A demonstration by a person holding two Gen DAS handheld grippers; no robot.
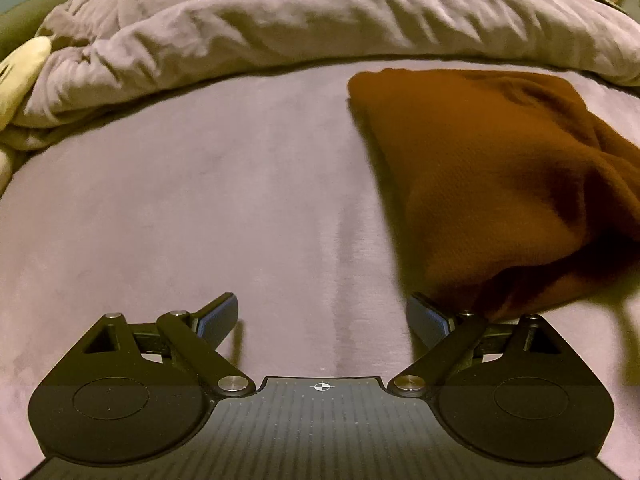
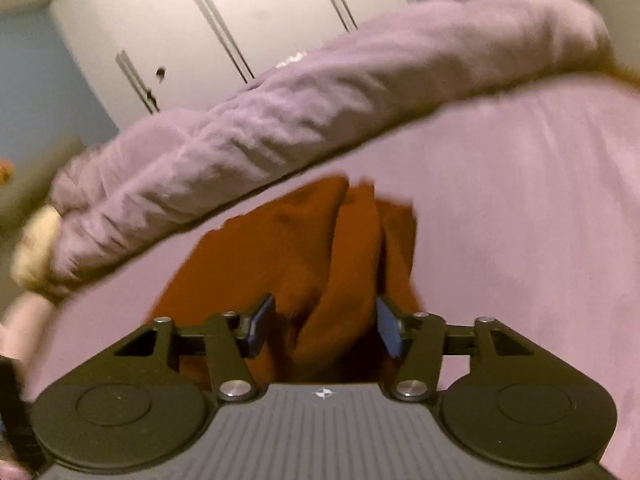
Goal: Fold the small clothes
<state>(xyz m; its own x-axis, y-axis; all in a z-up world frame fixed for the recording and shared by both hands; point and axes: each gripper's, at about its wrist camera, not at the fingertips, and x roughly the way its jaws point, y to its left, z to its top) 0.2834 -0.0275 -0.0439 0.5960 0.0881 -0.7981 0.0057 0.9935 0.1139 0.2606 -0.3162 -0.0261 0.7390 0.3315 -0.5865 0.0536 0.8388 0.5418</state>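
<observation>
A rust-brown garment (image 1: 492, 168) lies folded over on the lilac bed sheet (image 1: 200, 200), to the right in the left wrist view. My left gripper (image 1: 322, 308) stands open just above the sheet with nothing between its fingers. Its right finger (image 1: 426, 320) is beside the garment's near corner. In the blurred right wrist view the garment (image 2: 304, 248) lies bunched in ridges straight ahead. My right gripper (image 2: 325, 306) is open about halfway, with a ridge of the brown cloth between its blue pads (image 2: 390, 330). The pads do not press on it.
A rumpled lilac duvet (image 1: 280, 20) is heaped across the far side of the bed, and shows as a long ridge (image 2: 280, 120) in the right wrist view. A cream plush thing (image 1: 20, 72) lies at its left end. White wardrobe doors (image 2: 240, 12) stand behind.
</observation>
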